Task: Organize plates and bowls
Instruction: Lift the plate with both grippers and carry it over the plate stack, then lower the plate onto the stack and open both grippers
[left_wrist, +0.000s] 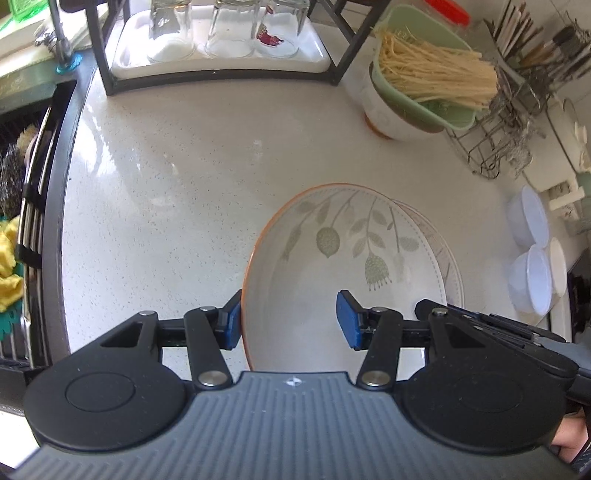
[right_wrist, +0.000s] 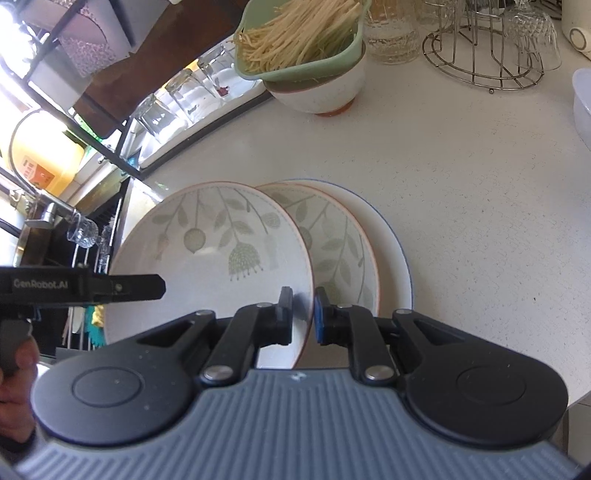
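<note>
Your right gripper is clenched on the top plate's right rim. Your left gripper straddles its left rim, pads apart, not pinching.

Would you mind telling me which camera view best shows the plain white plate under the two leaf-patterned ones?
The right wrist view: the plain white plate shows as a broad crescent with its blue rim. In the left wrist view, the leaf-patterned plates hide it almost entirely.

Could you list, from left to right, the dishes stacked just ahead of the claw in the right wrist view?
Leaf-patterned plate pinched at its rim by the right claw → second leaf-patterned plate → plain white plate.
</note>
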